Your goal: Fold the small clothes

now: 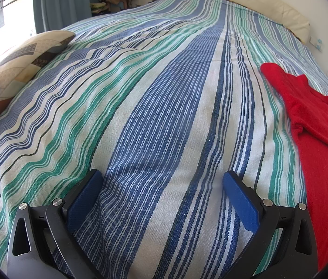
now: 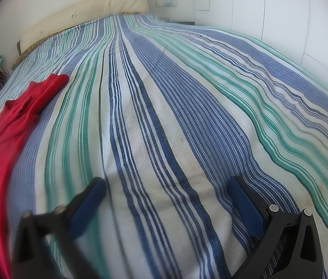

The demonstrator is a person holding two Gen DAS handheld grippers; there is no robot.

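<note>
- A wide bed fills both wrist views, covered by a woven bedspread point(image 1: 154, 107) with long stripes in blue, green, navy and off-white; the coarse weave shows clearly and the cloth lies in soft ripples.
- The left gripper point(image 1: 162, 181) hovers low over bare bedspread, its jaws spread wide and grasping nothing; each black finger carries a textured blue pad.
- The right gripper point(image 2: 167, 186) is likewise released, jaws apart over bare stripes and holding nothing; its left finger is blurred.
- A small red knitted garment point(image 1: 315, 125) lies flat on the bedspread between the two grippers, touching neither. One sleeve is crossed over the body, and a white patch with red lettering shows near its lower part.
- A patterned cushion point(image 1: 24, 60) in cream, grey and brown rests at the bed's left edge.
- A padded cream headboard point(image 2: 89, 16) closes the far end of the bed.
- Smooth white cupboard doors point(image 2: 268, 7) stand beyond the bed's right side.
- Broad stretches of open bedspread lie ahead of both grippers.
</note>
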